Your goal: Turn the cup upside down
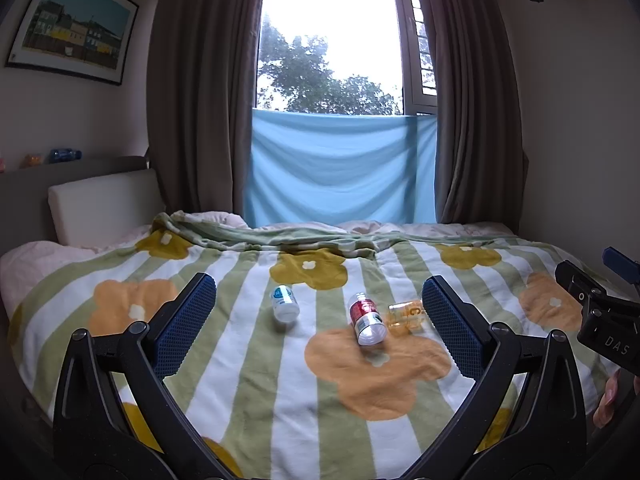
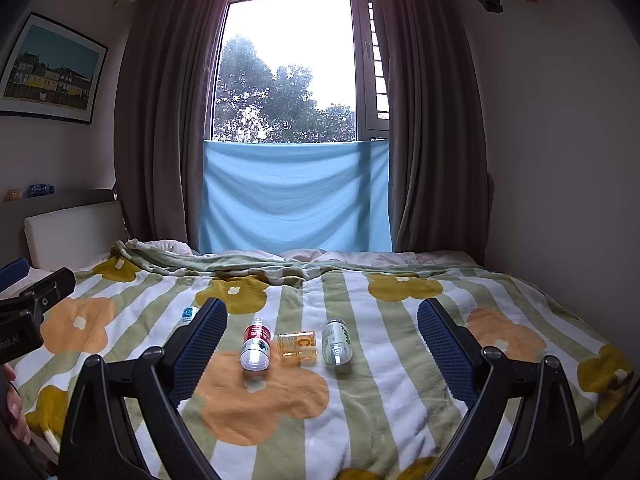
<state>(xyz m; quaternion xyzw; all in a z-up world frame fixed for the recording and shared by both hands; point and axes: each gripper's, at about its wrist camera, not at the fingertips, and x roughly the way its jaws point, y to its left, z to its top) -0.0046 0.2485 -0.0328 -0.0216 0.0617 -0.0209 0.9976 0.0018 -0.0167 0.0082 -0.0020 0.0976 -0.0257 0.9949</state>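
Note:
Several small clear cups lie on their sides in a row on the flowered blanket [image 1: 248, 368]. In the left wrist view I see a blue-labelled cup [image 1: 285, 304], a red-labelled cup [image 1: 366, 319] and an orange cup [image 1: 405, 316]. The right wrist view shows the red-labelled cup [image 2: 256, 345], the orange cup [image 2: 298, 344], a green-labelled cup [image 2: 337, 342] and part of the blue-labelled cup [image 2: 188, 314] behind a finger. My left gripper [image 1: 319, 292] and right gripper [image 2: 322, 308] both hover open, short of the cups, holding nothing.
The blanket covers a wide bed [image 2: 400, 400] with a folded edge [image 2: 224, 264] at the far side. A headboard cushion [image 1: 104, 204] stands at the left. Curtains [image 1: 192, 120] and a blue cloth [image 1: 340, 168] hang by the window behind.

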